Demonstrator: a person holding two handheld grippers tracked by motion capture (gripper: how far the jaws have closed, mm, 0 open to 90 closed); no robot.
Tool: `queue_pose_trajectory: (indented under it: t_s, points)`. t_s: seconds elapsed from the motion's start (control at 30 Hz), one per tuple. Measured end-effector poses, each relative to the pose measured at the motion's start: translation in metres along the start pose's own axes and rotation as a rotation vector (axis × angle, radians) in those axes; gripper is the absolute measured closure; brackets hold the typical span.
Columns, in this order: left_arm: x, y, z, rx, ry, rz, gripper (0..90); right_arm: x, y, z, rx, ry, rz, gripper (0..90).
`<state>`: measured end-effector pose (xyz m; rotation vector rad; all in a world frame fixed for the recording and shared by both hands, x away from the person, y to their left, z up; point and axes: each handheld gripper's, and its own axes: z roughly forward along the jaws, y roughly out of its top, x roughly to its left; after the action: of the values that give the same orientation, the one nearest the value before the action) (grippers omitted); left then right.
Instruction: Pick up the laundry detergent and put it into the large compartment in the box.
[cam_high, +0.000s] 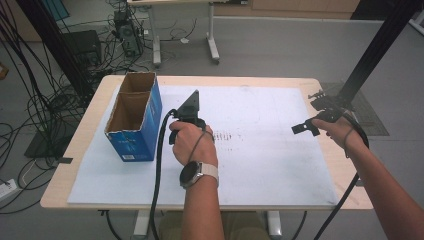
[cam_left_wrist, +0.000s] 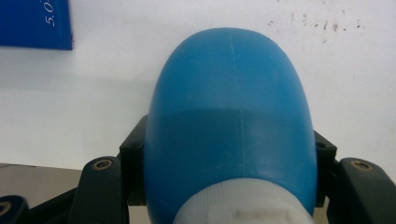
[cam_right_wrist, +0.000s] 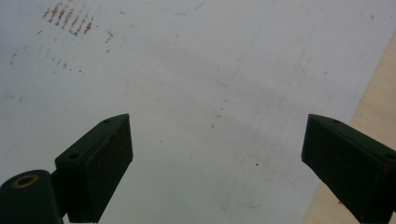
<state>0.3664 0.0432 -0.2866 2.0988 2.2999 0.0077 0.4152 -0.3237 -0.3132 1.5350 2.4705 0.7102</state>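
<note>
Step in hand, as I read it: carry a held bottle toward the box. Far left of the high view stands the blue cardboard box (cam_high: 134, 120), top open, two compartments with a divider, both look empty from here. It sits on the white sheet (cam_high: 260, 165) that covers the surface (cam_high: 75, 145).

Just right of the box is the left gripper (cam_high: 186, 116), left hand (cam_high: 192, 142) wrapped round its handle. The bottle itself is hidden under the gripper in the high view. In the left gripper view the jaws are clamped on the blue bottle (cam_left_wrist: 231, 121), one jaw on each side of its body, white cap end toward the camera, rounded base pointing away. A corner of the box shows top left there, so the box is near but not touching.

Bottle look: smooth matte blue plastic, oval, faint mould seam down the middle, white ribbed cap. No label visible.

Next move, my guess: lift, swing left over a compartment, tip the bottle to fit, then release. The grip is on a curved, slick body, so it could slip.

Right side: right gripper (cam_high: 306, 127) hovers near the sheet's right edge, well apart from everything; jaws wide apart, nothing between them.
</note>
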Motion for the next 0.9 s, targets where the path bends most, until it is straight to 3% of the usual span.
queue_pose_trajectory:
  t_s: [0.9]
  points:
    - [0.0002, -0.0002, 0.0, -0.003, -0.002, 0.005, 38.2, 0.0024, 0.0011, -0.0003, -0.001, 0.005, -0.007, 8.7]
